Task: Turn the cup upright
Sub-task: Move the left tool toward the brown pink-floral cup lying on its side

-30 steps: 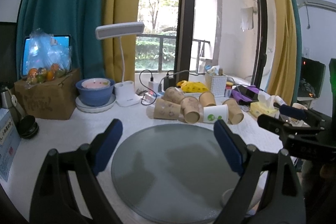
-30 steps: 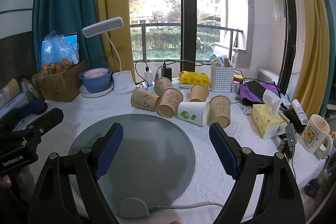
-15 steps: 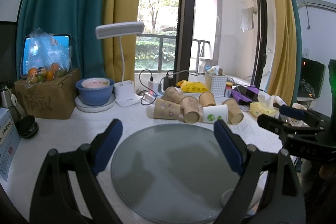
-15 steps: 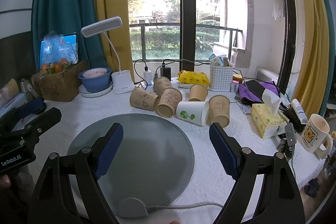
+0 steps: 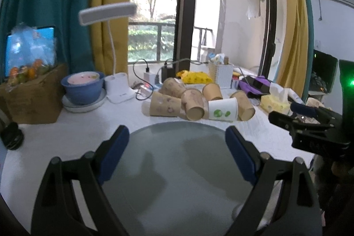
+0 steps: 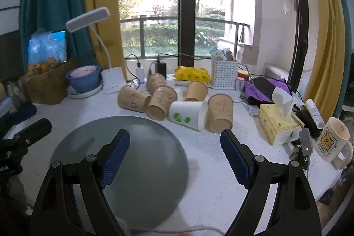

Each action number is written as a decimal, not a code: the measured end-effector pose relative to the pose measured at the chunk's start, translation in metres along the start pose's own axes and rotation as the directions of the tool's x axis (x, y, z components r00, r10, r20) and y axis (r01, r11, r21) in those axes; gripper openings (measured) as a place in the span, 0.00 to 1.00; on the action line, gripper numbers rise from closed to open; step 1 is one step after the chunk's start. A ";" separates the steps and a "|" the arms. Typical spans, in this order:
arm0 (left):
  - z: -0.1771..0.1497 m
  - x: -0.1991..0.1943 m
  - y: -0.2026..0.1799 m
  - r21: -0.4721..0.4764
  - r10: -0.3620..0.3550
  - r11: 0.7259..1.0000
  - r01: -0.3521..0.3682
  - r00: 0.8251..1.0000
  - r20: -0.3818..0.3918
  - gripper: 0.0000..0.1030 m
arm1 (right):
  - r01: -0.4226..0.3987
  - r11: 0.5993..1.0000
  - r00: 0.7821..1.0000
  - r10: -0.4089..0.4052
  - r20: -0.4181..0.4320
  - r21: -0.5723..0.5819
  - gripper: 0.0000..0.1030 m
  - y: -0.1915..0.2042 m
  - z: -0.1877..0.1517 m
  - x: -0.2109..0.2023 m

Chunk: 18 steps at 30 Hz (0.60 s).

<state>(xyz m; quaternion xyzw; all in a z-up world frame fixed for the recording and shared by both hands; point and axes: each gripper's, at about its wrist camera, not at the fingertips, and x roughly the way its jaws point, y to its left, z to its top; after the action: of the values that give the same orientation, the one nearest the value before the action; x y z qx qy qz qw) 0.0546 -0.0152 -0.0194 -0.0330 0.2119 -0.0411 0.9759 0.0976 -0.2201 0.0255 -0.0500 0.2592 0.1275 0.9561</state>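
Mug (image 6: 333,139) visible from right wrist only.

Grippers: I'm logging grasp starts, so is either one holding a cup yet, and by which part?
Nothing is held. Left gripper and right gripper are both open above the grey mat, short of the cups.

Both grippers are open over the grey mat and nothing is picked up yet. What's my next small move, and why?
Probably ease the right gripper forward toward the white cup. It lies on its side at the near edge of the pile, just beyond the grey mat, and both grippers are open and empty, so nothing is grasped yet.
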 end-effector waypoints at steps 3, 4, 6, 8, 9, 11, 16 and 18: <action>0.005 0.025 -0.001 0.007 -0.008 1.000 0.009 0.999 -0.047 0.87 | 0.006 1.000 1.000 -0.006 -0.015 0.010 0.84 -0.011 0.002 0.018; 0.008 0.039 -0.002 0.009 -0.014 1.000 0.014 0.997 -0.071 0.87 | 0.008 1.000 1.000 -0.007 -0.020 0.017 0.84 -0.016 0.003 0.025; 0.010 0.054 -0.004 0.013 -0.018 1.000 0.019 0.995 -0.093 0.87 | 0.010 1.000 1.000 -0.010 -0.027 0.024 0.84 -0.022 0.005 0.036; 0.015 0.070 -0.007 0.017 -0.021 1.000 0.023 0.992 -0.122 0.87 | 0.013 0.999 0.999 -0.011 -0.033 0.036 0.84 -0.030 0.007 0.047; 0.018 0.082 -0.009 0.020 -0.025 0.999 0.028 0.990 -0.140 0.87 | 0.014 0.999 0.999 -0.012 -0.036 0.040 0.84 -0.034 0.008 0.052; 0.021 0.095 -0.011 0.016 -0.034 0.999 0.037 0.986 -0.161 0.87 | 0.017 0.999 0.999 -0.014 -0.046 0.051 0.84 -0.041 0.010 0.063; 0.029 0.134 -0.017 -0.004 -0.064 0.998 0.065 0.969 -0.237 0.87 | 0.025 0.997 0.996 -0.018 -0.086 0.076 0.84 -0.057 0.014 0.089; 0.031 0.147 -0.018 -0.010 -0.073 0.997 0.073 0.963 -0.259 0.87 | 0.024 0.996 0.995 -0.016 -0.101 0.085 0.84 -0.063 0.016 0.099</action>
<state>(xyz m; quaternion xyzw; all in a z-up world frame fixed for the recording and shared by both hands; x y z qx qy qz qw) 0.1997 -0.0459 -0.0507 -0.0353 0.3363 -0.0807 0.9376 0.2047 -0.2564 -0.0091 -0.0178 0.3115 0.1039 0.9444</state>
